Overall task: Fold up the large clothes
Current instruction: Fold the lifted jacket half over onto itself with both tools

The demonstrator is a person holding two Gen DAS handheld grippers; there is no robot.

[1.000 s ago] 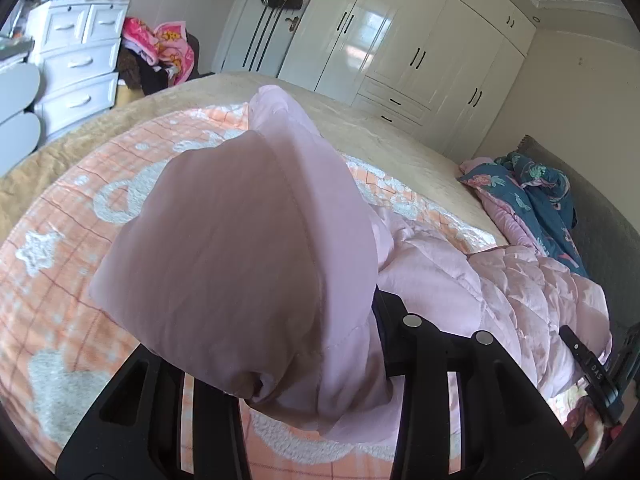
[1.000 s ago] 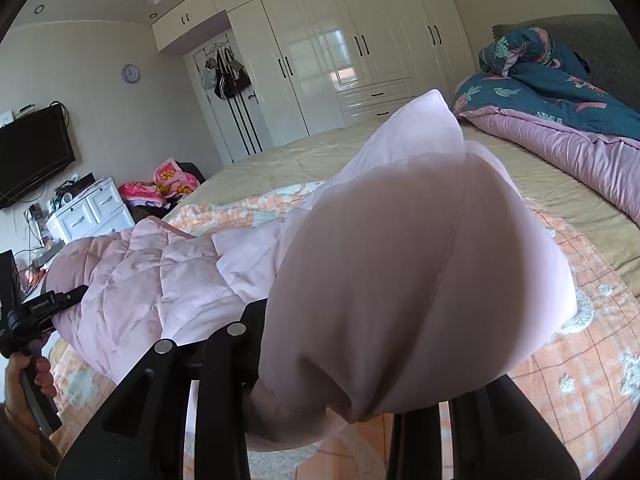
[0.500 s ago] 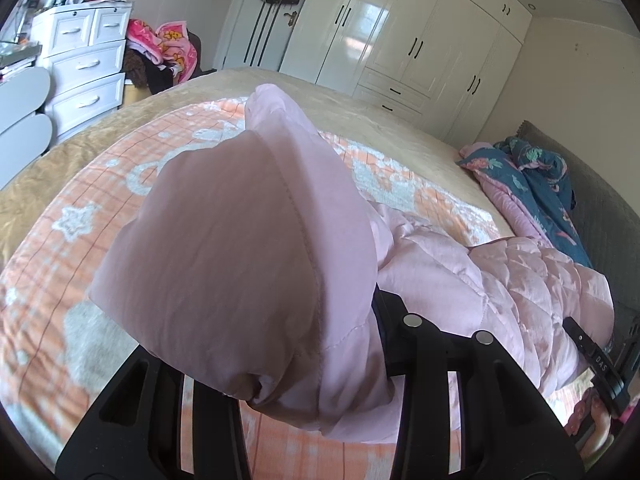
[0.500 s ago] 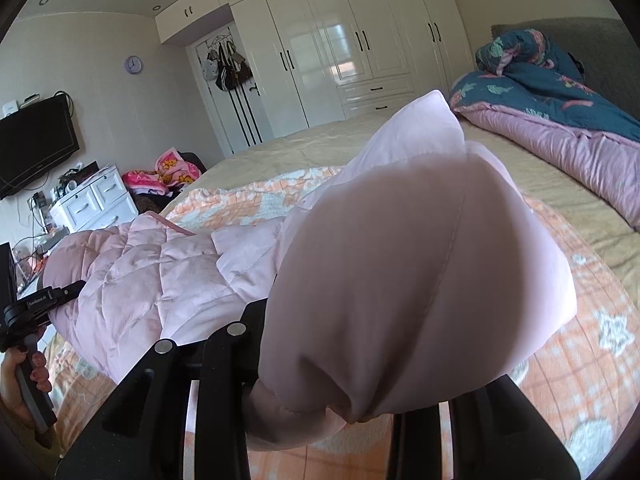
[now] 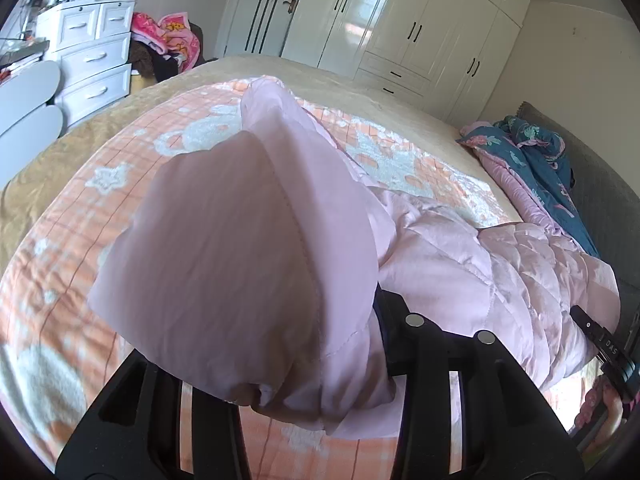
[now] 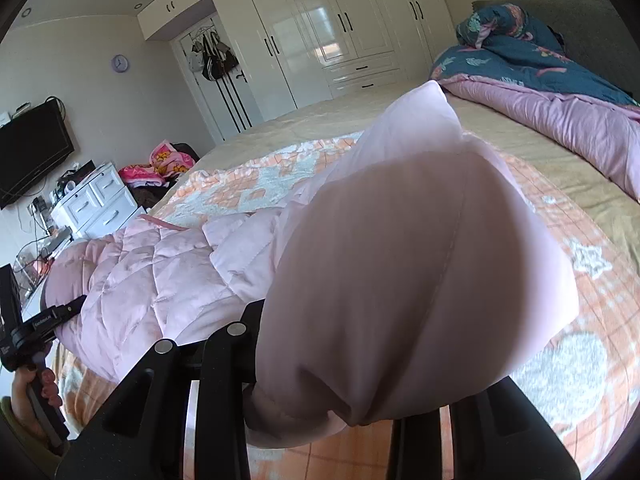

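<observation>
A home bedroom: a wide bed (image 5: 280, 80) with an orange patterned blanket (image 5: 72, 240), a glossy white wardrobe (image 6: 320, 32) at twelve o'clock, a white chest of drawers (image 5: 92, 64) at ten, and a wall-mounted television (image 6: 32, 152).

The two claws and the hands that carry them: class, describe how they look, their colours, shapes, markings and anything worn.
Both claws, left claw and right claw, are matt black plastic with flat, angular fingers pierced by cut-out slots, each bearing two round silver fasteners. The left claw's handle is black with small white lettering, too small to read. The left hand has an olive-green cuff at the wrist.
</observation>
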